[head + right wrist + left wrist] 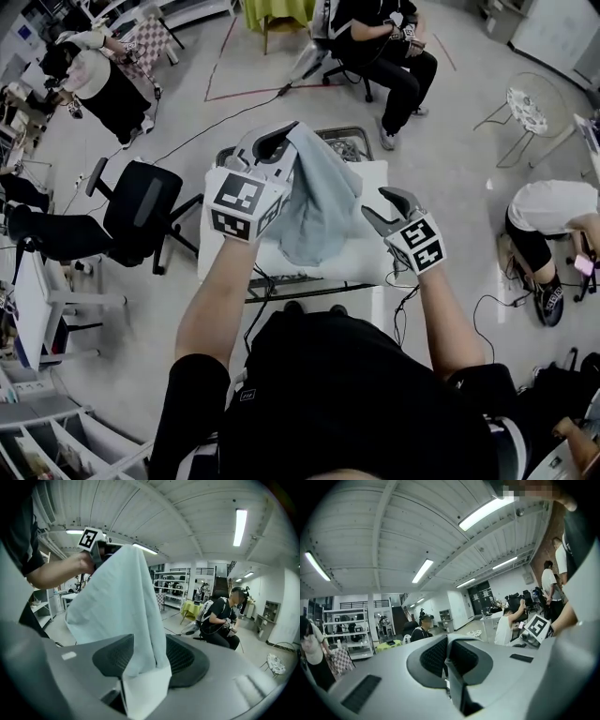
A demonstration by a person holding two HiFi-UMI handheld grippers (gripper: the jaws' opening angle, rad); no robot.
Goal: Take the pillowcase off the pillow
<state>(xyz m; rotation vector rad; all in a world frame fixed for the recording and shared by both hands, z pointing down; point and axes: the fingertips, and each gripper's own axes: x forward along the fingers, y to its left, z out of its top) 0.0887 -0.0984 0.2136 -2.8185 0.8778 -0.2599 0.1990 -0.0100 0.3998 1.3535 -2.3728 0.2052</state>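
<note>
A pale blue pillowcase [319, 202] hangs in the air over the white table [370, 173]. My left gripper [277, 139] is shut on its top edge and holds it up; in the left gripper view the jaws [449, 667] meet with only a thin strip between them. My right gripper [384, 211] stands open at the cloth's right edge. In the right gripper view the pillowcase [117, 606] drapes down between the right gripper's [145, 667] jaws, ending in a white fold [145, 691]. I cannot tell the pillow from the white tabletop beneath the cloth.
A black office chair [141, 211] stands left of the table, and a wire basket [342, 142] sits at its far side. Seated people are at the back [384, 47], left [94, 80] and right [548, 216]. Cables run over the floor [216, 122].
</note>
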